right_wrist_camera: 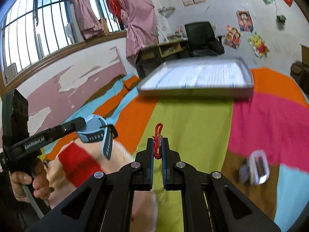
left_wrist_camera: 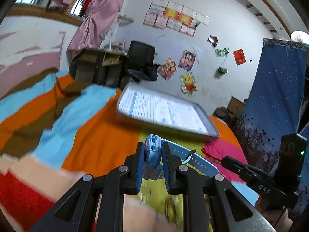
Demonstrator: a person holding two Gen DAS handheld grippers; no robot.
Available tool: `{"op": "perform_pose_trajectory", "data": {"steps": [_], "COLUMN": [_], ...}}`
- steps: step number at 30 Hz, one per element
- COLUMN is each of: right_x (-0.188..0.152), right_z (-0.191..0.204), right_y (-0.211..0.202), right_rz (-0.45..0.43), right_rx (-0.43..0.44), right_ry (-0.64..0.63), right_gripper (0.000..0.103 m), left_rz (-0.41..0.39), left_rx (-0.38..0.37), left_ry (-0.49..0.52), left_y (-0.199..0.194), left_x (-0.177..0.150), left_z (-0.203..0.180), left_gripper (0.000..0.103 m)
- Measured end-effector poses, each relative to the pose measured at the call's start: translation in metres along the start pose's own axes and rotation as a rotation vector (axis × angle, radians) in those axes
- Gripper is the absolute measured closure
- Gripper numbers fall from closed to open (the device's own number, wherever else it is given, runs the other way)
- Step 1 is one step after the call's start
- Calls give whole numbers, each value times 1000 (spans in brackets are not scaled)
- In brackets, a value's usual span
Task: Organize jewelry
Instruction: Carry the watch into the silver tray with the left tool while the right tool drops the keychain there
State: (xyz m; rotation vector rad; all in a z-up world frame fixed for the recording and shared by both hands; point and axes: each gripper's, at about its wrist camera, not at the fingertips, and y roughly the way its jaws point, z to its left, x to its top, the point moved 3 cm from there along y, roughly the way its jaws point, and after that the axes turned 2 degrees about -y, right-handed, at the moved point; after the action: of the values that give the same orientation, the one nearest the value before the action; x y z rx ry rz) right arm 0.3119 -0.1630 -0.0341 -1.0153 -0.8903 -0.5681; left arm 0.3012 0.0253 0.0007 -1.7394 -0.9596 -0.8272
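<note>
My left gripper [left_wrist_camera: 152, 154] clamps the blue watch [left_wrist_camera: 152, 148]; my right gripper [right_wrist_camera: 158, 147] pinches the red cord [right_wrist_camera: 157, 143]. Both hang above the blanket [right_wrist_camera: 193, 125], short of the tray [right_wrist_camera: 195, 91]. I judge delivery remains.

Only two bits of lettering were readable. The right tongs [left_wrist_camera: 224, 159], seen from the left wrist camera, had "DAS" in white on the black arm. The left tongs [right_wrist_camera: 87, 124], seen from the right wrist camera, read "GenRobot.AI". The wall posters [left_wrist_camera: 174, 14] and the tray's [right_wrist_camera: 195, 91] printed sheet were too blurry.
</note>
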Motion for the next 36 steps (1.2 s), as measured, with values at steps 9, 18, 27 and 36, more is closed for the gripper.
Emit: {"op": "perform_pose_trajectory", "data": {"steps": [9,18,27,36], "right_x": [87,91,88,99], "right_z": [-42,-79,-70,-64], "right_y": [87,153,151,77], "right_rz": [-97,-24,1,-92], "right_rx": [-71,-141,-178,-215], "right_ry": [27,104,42,32], "right_gripper": [96,96,82,41], "left_rz": [-68,84,65,-52], "left_rx": [42,92,130,145], "left_ry": [-49,-76,-96,-66], "left_y": [113,185,172,99], "left_x": [65,52,52,54], "left_z": [5,19,21,8], "left_gripper": [86,85,53,8]}}
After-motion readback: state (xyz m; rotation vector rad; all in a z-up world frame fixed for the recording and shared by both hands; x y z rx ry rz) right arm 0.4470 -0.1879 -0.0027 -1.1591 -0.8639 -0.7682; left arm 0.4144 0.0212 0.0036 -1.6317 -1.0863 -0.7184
